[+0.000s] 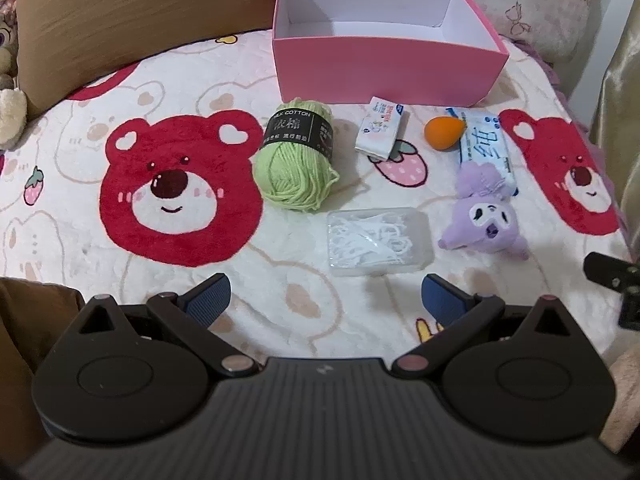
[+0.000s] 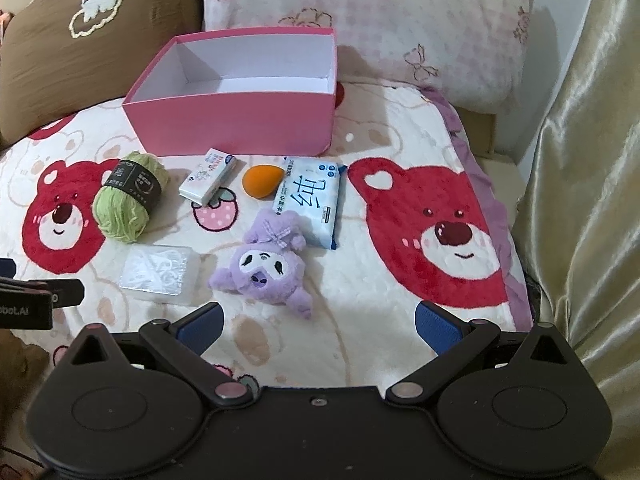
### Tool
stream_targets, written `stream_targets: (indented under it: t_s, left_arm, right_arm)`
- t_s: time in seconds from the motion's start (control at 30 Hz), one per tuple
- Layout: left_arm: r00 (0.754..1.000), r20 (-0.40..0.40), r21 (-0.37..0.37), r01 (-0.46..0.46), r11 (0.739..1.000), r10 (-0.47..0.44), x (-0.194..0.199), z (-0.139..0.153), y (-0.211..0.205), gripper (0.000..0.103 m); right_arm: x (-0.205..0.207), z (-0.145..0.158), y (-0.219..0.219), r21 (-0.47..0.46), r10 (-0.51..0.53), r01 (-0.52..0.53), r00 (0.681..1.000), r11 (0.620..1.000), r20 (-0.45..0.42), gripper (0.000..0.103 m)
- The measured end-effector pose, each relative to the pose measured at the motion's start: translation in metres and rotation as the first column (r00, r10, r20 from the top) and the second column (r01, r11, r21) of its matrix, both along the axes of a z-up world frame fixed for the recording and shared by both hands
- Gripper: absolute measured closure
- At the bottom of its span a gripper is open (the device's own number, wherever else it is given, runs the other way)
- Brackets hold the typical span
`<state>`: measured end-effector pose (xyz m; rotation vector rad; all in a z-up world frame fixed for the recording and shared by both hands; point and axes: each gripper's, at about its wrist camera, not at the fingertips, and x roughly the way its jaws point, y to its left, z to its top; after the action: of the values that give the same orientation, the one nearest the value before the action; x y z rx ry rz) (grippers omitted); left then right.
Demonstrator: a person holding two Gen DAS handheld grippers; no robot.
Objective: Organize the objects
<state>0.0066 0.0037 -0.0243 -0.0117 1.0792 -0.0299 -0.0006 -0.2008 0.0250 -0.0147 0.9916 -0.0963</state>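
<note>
Yarn [image 1: 295, 156], a soft light green skein, lies just in front of the pink box [image 1: 384, 68] on the bed's plush blanket [image 1: 120, 240]; pinch it across its black paper band. Nearer than the box, a slick, rigid clear plastic case [image 1: 380, 240] waits before the left gripper [image 1: 326, 298], spread wide and empty.

From the right wrist, the fluffy purple plush toy [image 2: 266, 260] lies nearer than the box, squashy anywhere. Beside it sit a crinkly wet-wipe pack [image 2: 310, 202] and a springy orange sponge [image 2: 262, 181]. The right gripper [image 2: 318, 322] gapes, holding nothing.
</note>
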Motion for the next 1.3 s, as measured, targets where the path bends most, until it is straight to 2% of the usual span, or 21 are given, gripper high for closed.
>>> stream_targets:
  t_s: [0.47, 0.67, 0.97, 1.3]
  left_arm:
    - [1.000, 0.008, 0.013, -0.004, 1.000, 0.003, -0.0011, -0.0056, -0.0039, 0.000]
    - [1.000, -0.006, -0.014, -0.014, 1.000, 0.014, 0.0003, -0.0064, -0.0015, 0.000]
    - [1.000, -0.010, -0.032, 0.029, 0.999, -0.029, 0.0023, -0.0023, -0.0075, 0.000]
    - [0.999, -0.013, -0.038, 0.037, 0.999, -0.037, 0.0013, -0.0021, -0.0084, 0.000]
  right_arm:
    - [-0.0014, -0.0012, -0.0061, 0.010, -0.012, 0.012, 1.000, 1.000, -0.001, 0.000]
    - [-0.0039, -0.0006, -0.0067, 0.008, -0.010, 0.010, 1.000, 1.000, 0.001, 0.000]
    - [-0.0064, 0.0048, -0.0072, 0.024, -0.001, 0.000, 1.000, 1.000, 0.009, 0.000]
    - [-0.0066, 0.0033, -0.0032, 0.017, 0.009, -0.009, 1.000, 1.000, 0.006, 0.000]
